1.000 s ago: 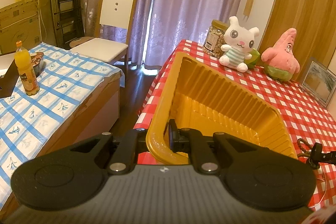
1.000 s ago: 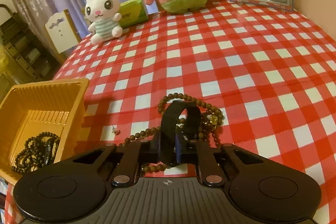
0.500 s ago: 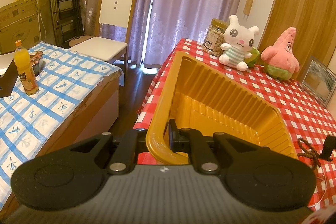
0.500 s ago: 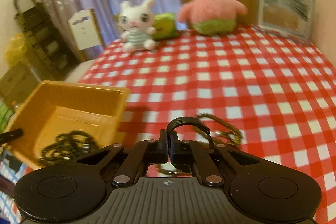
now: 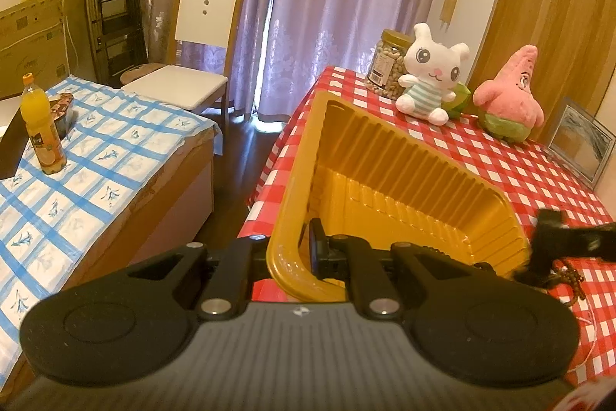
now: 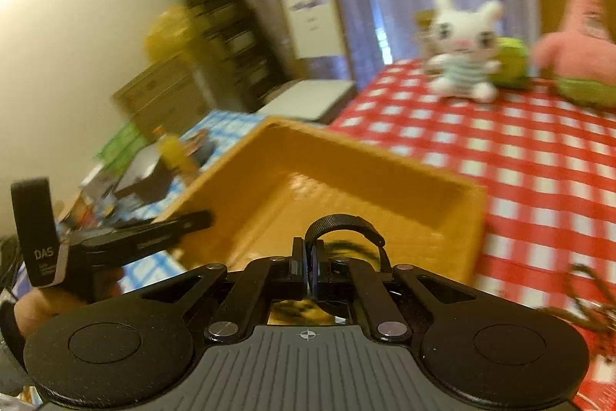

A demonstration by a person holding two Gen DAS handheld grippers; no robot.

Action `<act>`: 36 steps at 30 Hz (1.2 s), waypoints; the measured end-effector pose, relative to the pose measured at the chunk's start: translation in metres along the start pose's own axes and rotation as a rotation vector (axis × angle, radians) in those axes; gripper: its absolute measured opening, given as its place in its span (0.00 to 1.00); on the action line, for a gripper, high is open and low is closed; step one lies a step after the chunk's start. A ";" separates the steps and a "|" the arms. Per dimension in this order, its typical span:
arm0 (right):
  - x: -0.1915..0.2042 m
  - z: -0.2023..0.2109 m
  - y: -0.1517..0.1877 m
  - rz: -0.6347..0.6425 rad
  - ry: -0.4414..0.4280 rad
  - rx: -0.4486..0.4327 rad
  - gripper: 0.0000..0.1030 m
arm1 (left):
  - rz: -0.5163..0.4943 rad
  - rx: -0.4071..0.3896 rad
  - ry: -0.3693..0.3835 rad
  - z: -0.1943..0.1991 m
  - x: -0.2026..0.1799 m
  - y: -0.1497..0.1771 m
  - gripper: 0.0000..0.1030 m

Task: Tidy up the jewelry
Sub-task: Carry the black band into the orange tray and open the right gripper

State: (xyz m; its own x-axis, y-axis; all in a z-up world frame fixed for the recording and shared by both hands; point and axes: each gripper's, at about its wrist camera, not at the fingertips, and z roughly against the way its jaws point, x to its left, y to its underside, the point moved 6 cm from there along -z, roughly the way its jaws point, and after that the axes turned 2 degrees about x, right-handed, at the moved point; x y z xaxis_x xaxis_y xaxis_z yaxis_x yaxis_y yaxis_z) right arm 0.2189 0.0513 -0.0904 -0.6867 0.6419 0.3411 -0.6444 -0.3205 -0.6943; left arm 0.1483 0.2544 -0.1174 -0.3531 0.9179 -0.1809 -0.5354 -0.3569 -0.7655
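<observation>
Red-and-white checked counter (image 5: 512, 160), purple curtains behind. Ribbed yellow plastic tray (image 5: 389, 180) at counter's near-left corner, rim clamped by left claw (image 5: 298, 253). Right claw (image 6: 308, 264) pinched shut on black ridged ring-shaped band (image 6: 342, 220), above tray. Brown bead strand (image 6: 589, 299) on counter beside tray, blurred.
</observation>
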 end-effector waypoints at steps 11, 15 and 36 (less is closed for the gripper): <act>0.014 -0.060 0.013 0.047 0.001 0.118 0.02 | 0.001 -0.002 0.011 0.000 -0.001 0.000 0.09; 0.011 -0.056 0.013 0.041 0.005 0.114 0.17 | 0.003 0.003 0.011 -0.001 0.000 0.000 0.09; -0.107 0.068 0.070 -0.320 0.280 0.016 0.50 | -0.003 0.015 -0.005 -0.004 0.005 0.000 0.09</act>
State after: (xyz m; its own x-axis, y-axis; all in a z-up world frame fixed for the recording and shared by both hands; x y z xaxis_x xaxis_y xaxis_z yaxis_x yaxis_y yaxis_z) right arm 0.2242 -0.0876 -0.1325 -0.3350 0.8746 0.3504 -0.8168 -0.0841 -0.5708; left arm 0.1499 0.2593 -0.1211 -0.3556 0.9180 -0.1755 -0.5478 -0.3569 -0.7567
